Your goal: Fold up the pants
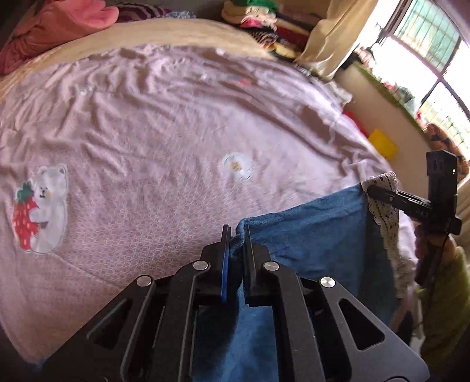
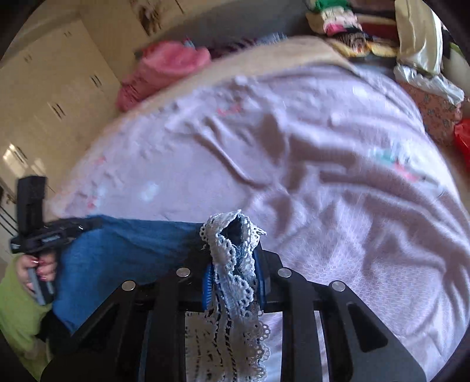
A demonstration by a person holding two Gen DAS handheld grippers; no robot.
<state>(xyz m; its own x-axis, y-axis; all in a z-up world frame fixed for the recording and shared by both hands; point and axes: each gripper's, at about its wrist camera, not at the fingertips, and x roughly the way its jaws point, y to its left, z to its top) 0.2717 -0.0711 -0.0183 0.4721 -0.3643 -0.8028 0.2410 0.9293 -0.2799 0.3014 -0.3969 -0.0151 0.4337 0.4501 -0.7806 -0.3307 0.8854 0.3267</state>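
The pants [image 1: 311, 235] are blue denim with a white lace trim [image 1: 384, 205] on one end. My left gripper [image 1: 236, 235] is shut on a blue corner of the pants. My right gripper [image 2: 235, 249] is shut on the lace-trimmed end [image 2: 235, 264]. The pants [image 2: 117, 249] hang stretched between the two grippers above the near edge of the bed. The right gripper also shows at the right of the left wrist view [image 1: 382, 192], and the left gripper at the left of the right wrist view [image 2: 85, 224]. The lower part of the pants is hidden behind the grippers.
A bed with a wrinkled pink bedspread [image 1: 176, 117] with a bear-and-strawberry patch [image 1: 41, 205] lies ahead. A pink garment [image 1: 58, 26] and stacked clothes [image 1: 264, 20] sit at the far side. A window [image 1: 426, 58] is at right, a wardrobe [image 2: 44, 88] at left.
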